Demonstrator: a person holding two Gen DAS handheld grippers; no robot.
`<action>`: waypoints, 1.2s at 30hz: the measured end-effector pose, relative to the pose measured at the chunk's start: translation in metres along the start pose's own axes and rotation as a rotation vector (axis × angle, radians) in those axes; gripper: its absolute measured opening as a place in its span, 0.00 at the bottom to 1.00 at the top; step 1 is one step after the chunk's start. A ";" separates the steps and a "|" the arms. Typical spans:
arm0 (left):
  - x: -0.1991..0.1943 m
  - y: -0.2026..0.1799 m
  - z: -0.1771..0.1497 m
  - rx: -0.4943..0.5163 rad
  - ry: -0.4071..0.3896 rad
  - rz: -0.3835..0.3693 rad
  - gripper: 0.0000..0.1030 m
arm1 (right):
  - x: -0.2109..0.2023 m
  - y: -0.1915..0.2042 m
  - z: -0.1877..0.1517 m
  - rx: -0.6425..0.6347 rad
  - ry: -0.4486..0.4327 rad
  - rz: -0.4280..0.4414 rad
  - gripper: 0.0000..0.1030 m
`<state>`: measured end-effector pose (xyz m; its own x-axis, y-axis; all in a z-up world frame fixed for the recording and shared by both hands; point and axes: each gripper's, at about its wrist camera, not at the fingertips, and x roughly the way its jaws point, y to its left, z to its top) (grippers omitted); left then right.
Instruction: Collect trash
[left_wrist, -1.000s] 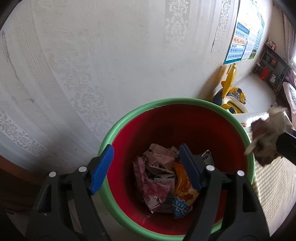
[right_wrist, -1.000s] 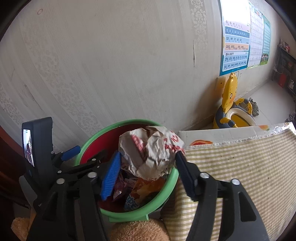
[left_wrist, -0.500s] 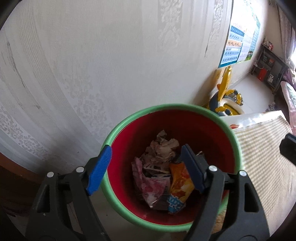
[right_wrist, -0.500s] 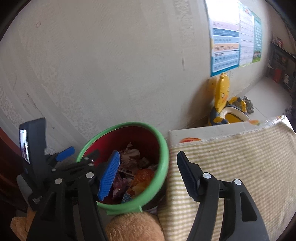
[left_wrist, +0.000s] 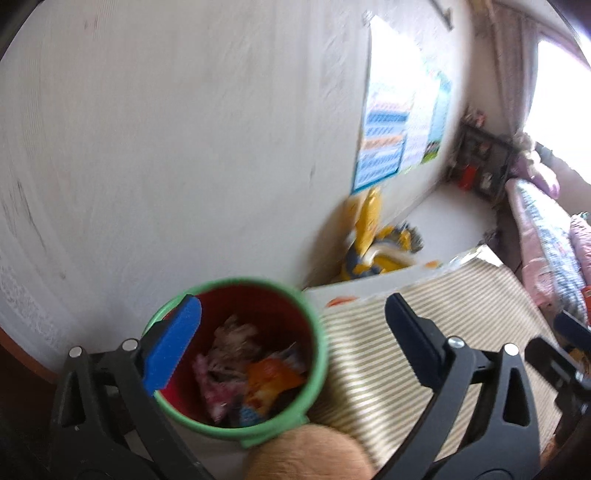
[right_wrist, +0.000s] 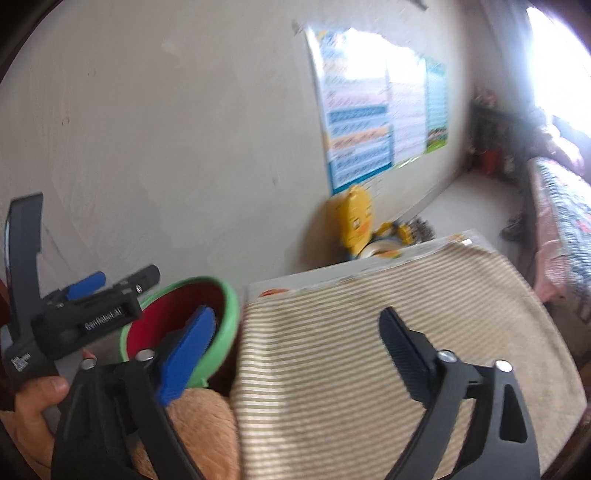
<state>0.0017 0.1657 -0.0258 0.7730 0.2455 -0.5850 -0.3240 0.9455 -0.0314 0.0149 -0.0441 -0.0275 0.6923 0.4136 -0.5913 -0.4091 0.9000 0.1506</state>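
Note:
A red bin with a green rim (left_wrist: 318, 347) stands against the wall and holds crumpled paper and snack wrappers (left_wrist: 255, 369). My left gripper (left_wrist: 291, 301) hangs above and behind it, its jaws opening wide with nothing held between them. My right gripper (right_wrist: 295, 314) hovers over the striped cloth (right_wrist: 369, 332) to the right of the bin (right_wrist: 231, 314); its jaws are also opening and hold nothing. In the right wrist view the left gripper's (right_wrist: 92, 317) body shows at the left, held by a hand (right_wrist: 37, 398).
A striped cloth-covered surface (left_wrist: 424, 306) sits right of the bin. A brown plush toy (left_wrist: 306, 454) lies just in front. A yellow duck potty (left_wrist: 373, 236) stands by the wall under a poster (left_wrist: 399, 136). A bed (left_wrist: 546, 240) is at the far right.
The right gripper let go of the crumpled paper wad, which dropped into the bin. Both grippers pulled back and up from the bin, swung right, and their jaws spread wider.

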 end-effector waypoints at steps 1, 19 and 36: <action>-0.010 -0.009 0.002 0.006 -0.041 -0.006 0.95 | -0.010 -0.005 -0.001 0.001 -0.030 -0.011 0.93; -0.110 -0.125 0.011 0.144 -0.235 -0.074 0.95 | -0.128 -0.079 -0.026 0.116 -0.330 -0.246 0.93; -0.103 -0.116 0.008 0.096 -0.175 -0.053 0.95 | -0.114 -0.075 -0.030 0.102 -0.270 -0.238 0.93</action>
<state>-0.0357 0.0322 0.0445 0.8731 0.2208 -0.4347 -0.2339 0.9720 0.0238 -0.0511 -0.1623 0.0048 0.8984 0.2005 -0.3906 -0.1660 0.9787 0.1206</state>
